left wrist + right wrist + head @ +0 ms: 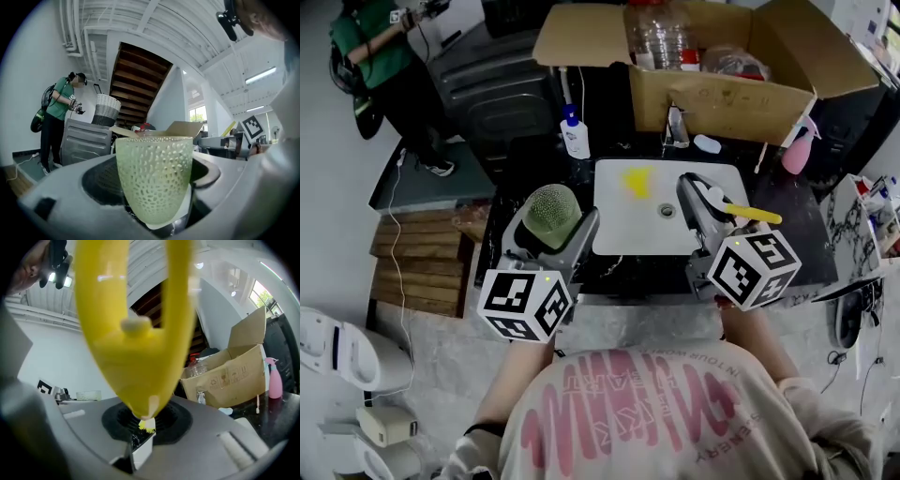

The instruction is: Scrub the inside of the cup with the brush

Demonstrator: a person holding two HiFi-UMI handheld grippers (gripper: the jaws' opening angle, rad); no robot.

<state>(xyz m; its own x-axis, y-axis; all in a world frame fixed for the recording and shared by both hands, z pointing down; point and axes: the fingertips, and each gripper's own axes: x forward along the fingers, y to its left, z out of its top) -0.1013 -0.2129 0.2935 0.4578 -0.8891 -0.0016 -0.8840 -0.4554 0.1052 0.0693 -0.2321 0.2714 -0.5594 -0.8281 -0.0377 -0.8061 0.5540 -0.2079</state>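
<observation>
A dark stone desk with a white square sink set into it lies below me, under a high white ceiling.

My left claw is clamped on the pale green dimpled glass cup, held over the desk just left of the sink. The left gripper view shows what the head view cannot: both jaws press the lower wall of the cup, and its rim stands level at the top. Beyond it a wooden staircase climbs and a person in a green top stands by a grey cabinet.

My right claw is closed on the yellow plastic brush, whose handle sticks out to the right over the sink's right edge, well apart from the cup. Only the right gripper view shows the looped yellow handle rising from the jaws and a small tuft of yellow bristles down at the grip.

Farther out, behind the sink, stand a chrome tap, an open brown cardboard box, a white pump bottle with a blue top and a pink spray bottle.
</observation>
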